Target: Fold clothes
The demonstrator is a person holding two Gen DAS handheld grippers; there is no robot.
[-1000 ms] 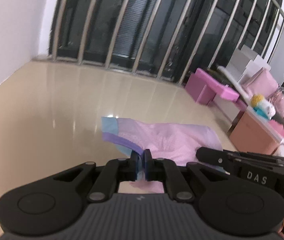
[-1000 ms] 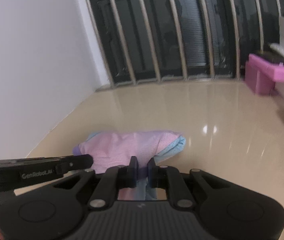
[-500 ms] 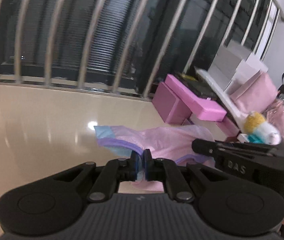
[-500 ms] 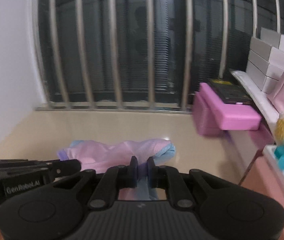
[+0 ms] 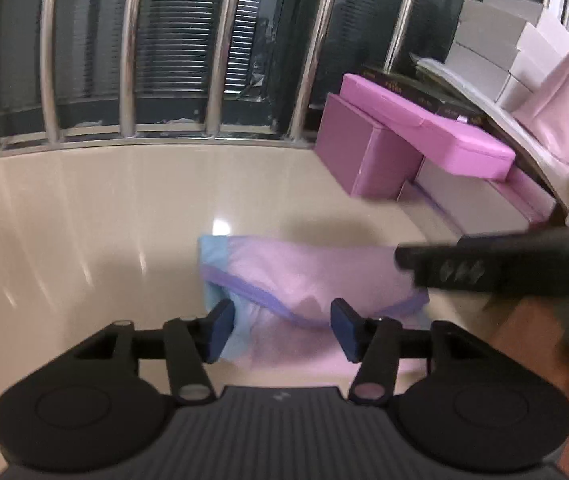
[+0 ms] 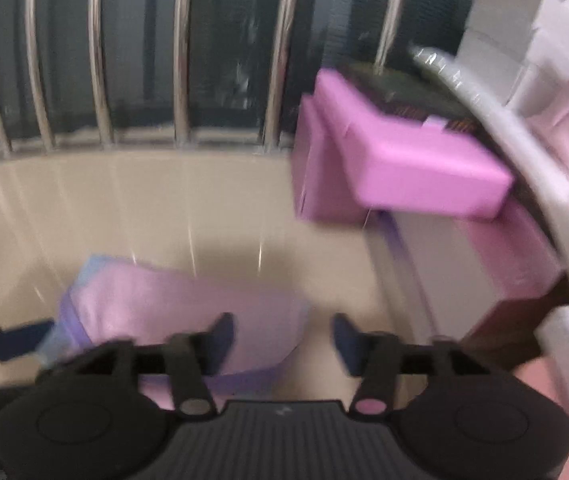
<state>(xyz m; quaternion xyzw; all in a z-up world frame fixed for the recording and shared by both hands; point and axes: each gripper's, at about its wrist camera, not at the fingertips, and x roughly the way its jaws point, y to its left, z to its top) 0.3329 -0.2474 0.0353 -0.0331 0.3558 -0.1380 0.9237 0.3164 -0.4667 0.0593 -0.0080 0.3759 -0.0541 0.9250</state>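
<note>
Now your left tool (image 5: 282, 330) and right tool (image 6: 282, 338) have just been opening and grip nothing, the pink garment (image 5: 304, 276) lies dropped on the floor (image 5: 84, 220), so the next fold likely needs fresh edge grips.

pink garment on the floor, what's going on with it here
A person is folding clothes with a hand-held gripper in each hand. The pink garment, trimmed in purple and light blue, lies on the shiny beige floor near some pink boxes. The left hand-held gripper and the right hand-held gripper have both just opened their jaws and let go of the cloth. Neither grips anything now; the garment sits below them, partly folded.
</note>
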